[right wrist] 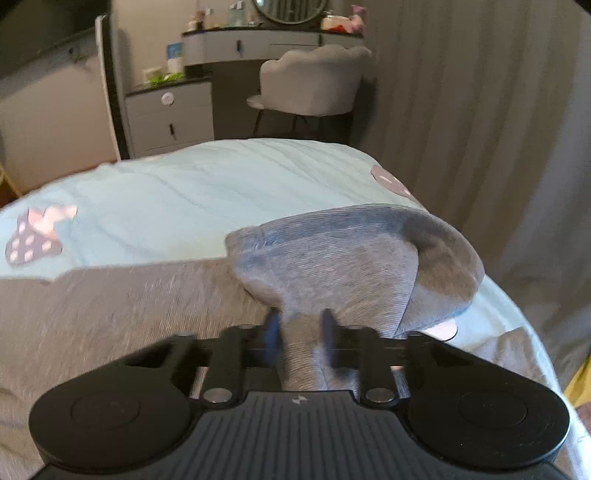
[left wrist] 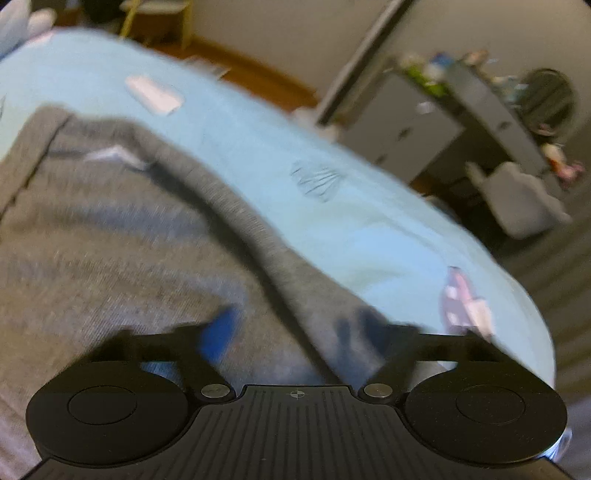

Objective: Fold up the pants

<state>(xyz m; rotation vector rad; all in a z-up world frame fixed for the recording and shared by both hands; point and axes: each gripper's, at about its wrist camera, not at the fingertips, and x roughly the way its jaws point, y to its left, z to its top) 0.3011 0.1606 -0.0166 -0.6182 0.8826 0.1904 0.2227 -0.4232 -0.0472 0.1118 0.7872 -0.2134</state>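
Note:
Grey ribbed pants (left wrist: pixel 110 240) lie spread on a light blue bed sheet (left wrist: pixel 332 221), filling the left of the blurred left wrist view. My left gripper (left wrist: pixel 288 330) hovers over the pants' right edge. Its blue-padded fingers (left wrist: pixel 221 332) stand apart, with a fold of cloth running below the gap and nothing pinched. In the right wrist view my right gripper (right wrist: pixel 300 326) is shut on a bunch of the pants (right wrist: pixel 351 258). The gripped cloth rises in a lifted hump at the bed's right corner. The remainder of the garment lies flat to the left.
The sheet (right wrist: pixel 166 192) carries small printed patches. Past the bed's far edge stand a grey drawer unit (right wrist: pixel 170 114), a dressing table with a round mirror (right wrist: pixel 288 11) and a padded chair (right wrist: pixel 314 77). A curtain (right wrist: pixel 480 129) hangs on the right.

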